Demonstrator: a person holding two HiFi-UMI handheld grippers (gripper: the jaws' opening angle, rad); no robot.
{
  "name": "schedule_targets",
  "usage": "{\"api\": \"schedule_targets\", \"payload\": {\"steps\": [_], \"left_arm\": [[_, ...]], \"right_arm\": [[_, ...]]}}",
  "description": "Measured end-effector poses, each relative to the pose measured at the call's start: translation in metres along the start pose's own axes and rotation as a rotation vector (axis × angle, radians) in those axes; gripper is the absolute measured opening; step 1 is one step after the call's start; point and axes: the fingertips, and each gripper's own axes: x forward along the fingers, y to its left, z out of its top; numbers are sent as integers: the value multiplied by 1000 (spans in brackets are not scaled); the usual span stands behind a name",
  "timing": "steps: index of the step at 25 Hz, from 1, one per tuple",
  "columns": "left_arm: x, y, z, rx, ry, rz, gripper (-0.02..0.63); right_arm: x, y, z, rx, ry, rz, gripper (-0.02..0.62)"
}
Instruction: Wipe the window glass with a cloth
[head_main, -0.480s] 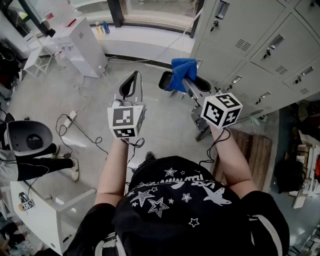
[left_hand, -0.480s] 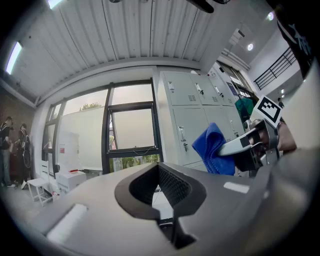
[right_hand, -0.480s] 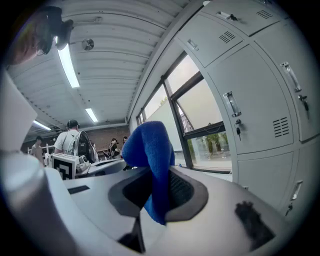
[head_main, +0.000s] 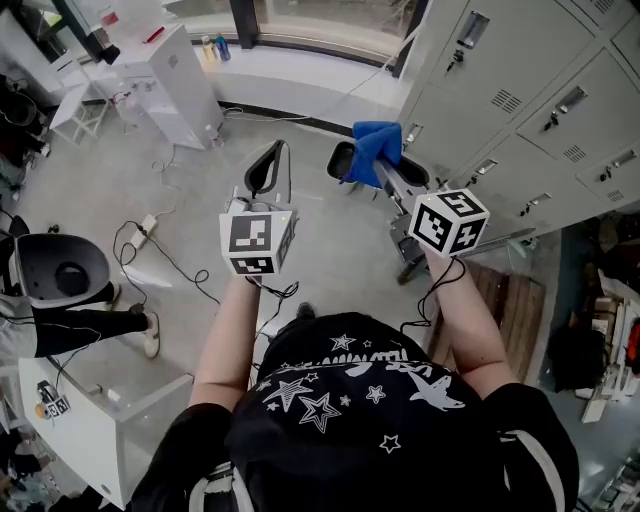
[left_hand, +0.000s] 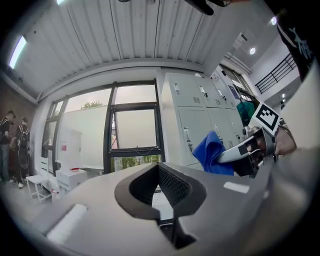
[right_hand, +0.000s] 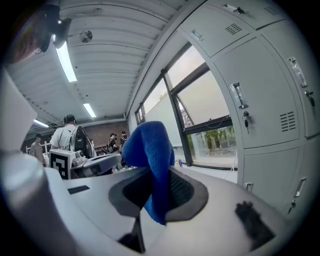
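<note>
One cloth (right_hand: 150, 165) clamped btwn right gripper (right_hand: 155, 192) jaws; left gripper (left_hand: 159, 187) closed.

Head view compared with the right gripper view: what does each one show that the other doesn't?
Only the head view shows the person's star-print shirt and the cables on the floor. Only the right gripper view shows the ceiling lights and a person with a backpack. Both show the blue cloth pinched in the right gripper, the grey lockers and the window.
</note>
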Motion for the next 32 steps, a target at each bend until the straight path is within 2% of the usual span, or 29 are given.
{"api": "schedule_targets", "payload": {"steps": [5,8,11,14,19,23,26,32], "left_arm": [[4,18,-9,-2,12,-4,3],[-1,27,-15,2,-7,-22,5],[-7,33,-19,-20,-20,-48,5],[-10,40,-25,-13,-7,-73,5],[-3,56,-39,-19,5,-54,5],[12,69,-46,-14,16,-24,5],[32,88,-46,-9,20,6,5],[97,117,-46,13,33,30,5]], "right_arm": [[25,0,-7,18,14,-38,71],[40,3,-20,6,71,-47,71],[54,12,-34,7,123,-30,72],[63,25,-39,29,114,-15,74],[77,30,-45,4,134,19,74],[101,10,-42,31,116,46,74],[130,-12,-34,-3,107,28,75],[191,-58,-7,41,71,67,75]]}}
